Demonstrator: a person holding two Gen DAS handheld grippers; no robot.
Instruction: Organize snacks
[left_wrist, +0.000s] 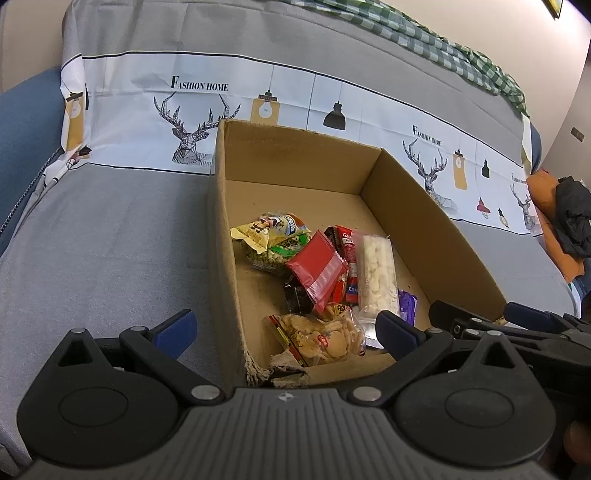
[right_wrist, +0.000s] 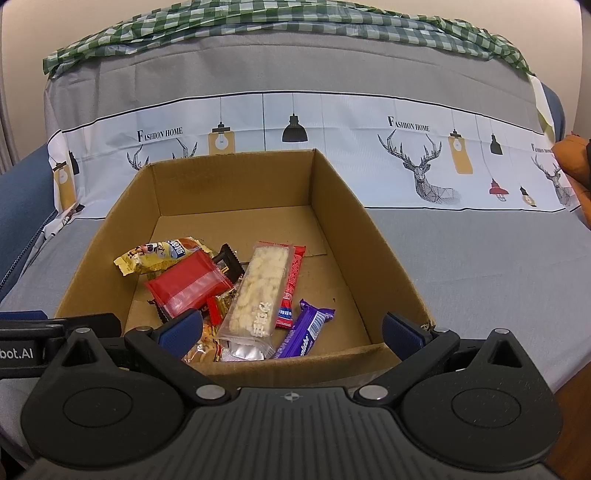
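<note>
The snacks lie in a loose pile on the floor of an open cardboard box (right_wrist: 236, 184), ahead of both sets of jaws. A red packet (right_wrist: 188, 286) sits on top of the pile, ahead of the right gripper's left finger. A clear bar of pale puffed pieces (right_wrist: 258, 291) lies just beside it, straight ahead between the right jaws. A purple chocolate bar (right_wrist: 304, 328) lies to the right of the clear bar, close to the near wall. A yellow packet (right_wrist: 159, 253) rests at the far left of the pile. A clear bag of pale crackers (left_wrist: 325, 338) lies nearest the left jaws, beside the torn near corner of the box.

The left gripper (left_wrist: 284, 330) straddles the box's left wall, jaws apart and empty. The right gripper (right_wrist: 291, 330) hovers at the near wall, jaws apart and empty.

The box rests on a gray sofa cover (right_wrist: 480, 251) printed with deer heads and lamps. A green checked cloth (right_wrist: 295, 18) lies along the backrest top.
</note>
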